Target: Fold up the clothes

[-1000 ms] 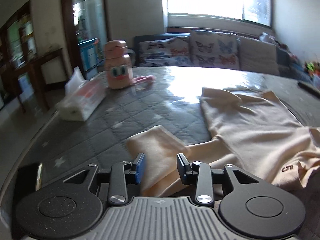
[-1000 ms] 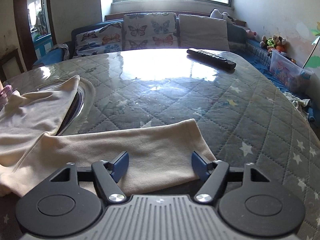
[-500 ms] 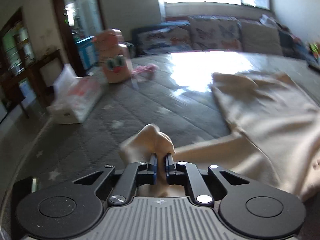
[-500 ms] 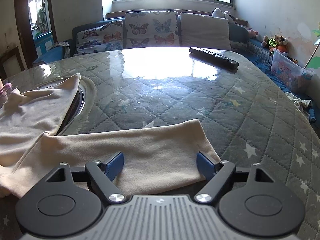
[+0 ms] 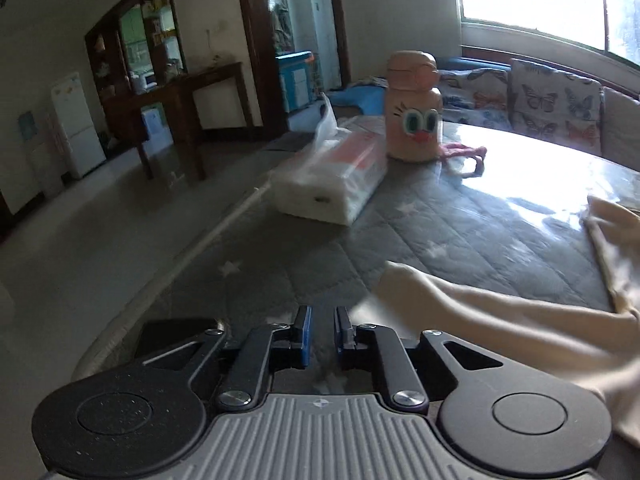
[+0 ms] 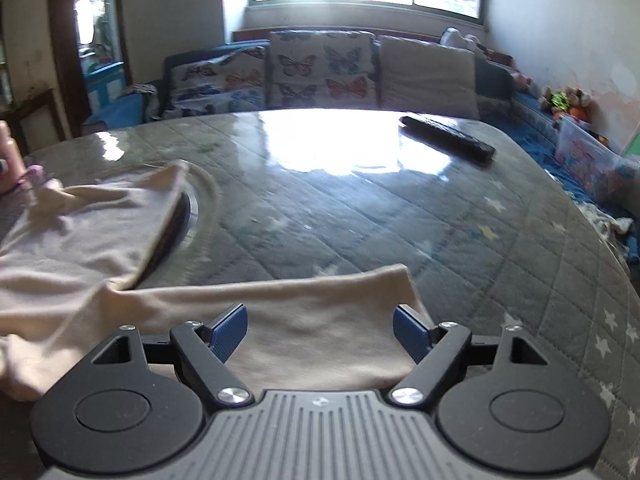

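I had the left gripper (image 5: 321, 330) low over the near edge of the table (image 5: 460, 224), its jaws opening with a narrow gap and nothing but quilted cover showing between them. The cream garment (image 5: 520, 320) lay on the table just to the right of that gripper, one sleeve end (image 5: 404, 284) pointing toward it but apart from the pads. Farther back on the table sat a pack of tissues (image 5: 332, 184), and right behind it a peach bottle (image 5: 412, 108) with a cartoon face, standing upright. A pink strap (image 5: 464, 152) trailed beside the bottle.

My right gripper (image 6: 321, 330) had its jaws wide apart, holding nothing. The garment's other sleeve (image 6: 304, 320) lay flat on the table directly beneath and between the blue pads (image 6: 228, 330), and I could not tell whether the pads touched the cloth. The garment's body (image 6: 88, 232) spread away to the left of that sleeve, partly draped over a round metal rim set in the table. A black remote (image 6: 448, 138) rested at the far right of the table, well apart from the garment. Behind the table ran a sofa with butterfly cushions (image 6: 320, 68).
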